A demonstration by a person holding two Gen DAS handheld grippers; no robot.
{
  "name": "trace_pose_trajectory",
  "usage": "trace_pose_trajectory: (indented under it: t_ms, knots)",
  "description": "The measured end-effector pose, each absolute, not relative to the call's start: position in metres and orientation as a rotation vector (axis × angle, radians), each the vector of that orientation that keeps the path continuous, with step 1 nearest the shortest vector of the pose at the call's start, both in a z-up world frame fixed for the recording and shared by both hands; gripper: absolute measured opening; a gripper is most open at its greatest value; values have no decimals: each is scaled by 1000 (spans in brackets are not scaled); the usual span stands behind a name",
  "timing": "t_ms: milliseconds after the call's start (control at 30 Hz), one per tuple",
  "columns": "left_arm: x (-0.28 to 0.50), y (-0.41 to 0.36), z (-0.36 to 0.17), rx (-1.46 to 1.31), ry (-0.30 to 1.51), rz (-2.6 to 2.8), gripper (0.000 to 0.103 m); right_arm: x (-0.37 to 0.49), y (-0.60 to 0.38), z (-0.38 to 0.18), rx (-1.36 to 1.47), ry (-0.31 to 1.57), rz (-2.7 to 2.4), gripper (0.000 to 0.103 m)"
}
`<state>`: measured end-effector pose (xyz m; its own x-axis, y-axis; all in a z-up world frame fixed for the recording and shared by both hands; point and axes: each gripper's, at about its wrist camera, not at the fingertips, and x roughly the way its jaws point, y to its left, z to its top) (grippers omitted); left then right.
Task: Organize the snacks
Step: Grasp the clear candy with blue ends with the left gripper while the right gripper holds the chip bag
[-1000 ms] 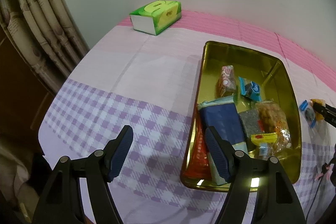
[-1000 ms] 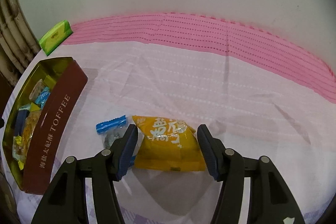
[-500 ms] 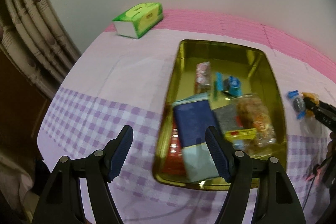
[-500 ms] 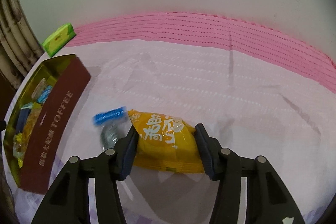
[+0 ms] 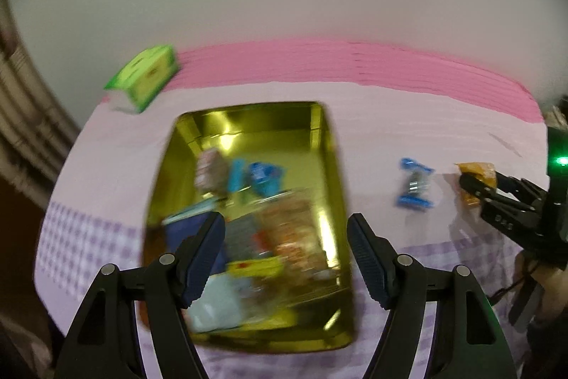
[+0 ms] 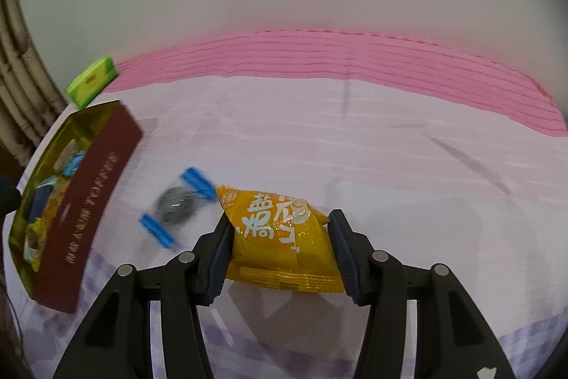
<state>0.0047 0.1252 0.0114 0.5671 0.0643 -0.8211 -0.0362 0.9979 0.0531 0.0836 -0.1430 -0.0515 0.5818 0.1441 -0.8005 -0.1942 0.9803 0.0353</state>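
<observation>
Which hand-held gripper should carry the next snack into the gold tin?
Right. The right hand-held gripper already grips the orange snack packet beside the gold tin. The left hand-held gripper hovers open and empty over the tin.

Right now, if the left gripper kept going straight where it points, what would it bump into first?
Probably the snacks piled in the gold tin. The left gripper is open and empty, and those packets lie straight ahead between its fingers. The picture is blurry, so I can't say which packet it would meet first.

Left wrist view angled down over gold tin point(image 5: 330, 144), right wrist view close beside it, both sharing tin.
</observation>
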Motion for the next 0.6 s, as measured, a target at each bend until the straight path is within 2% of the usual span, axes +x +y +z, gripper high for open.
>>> trace_pose_trajectory:
  t_ms: [600]
  knots:
    - [53,30,-9,148,985,-147,72,79,-214,-59,-71,895,53,49]
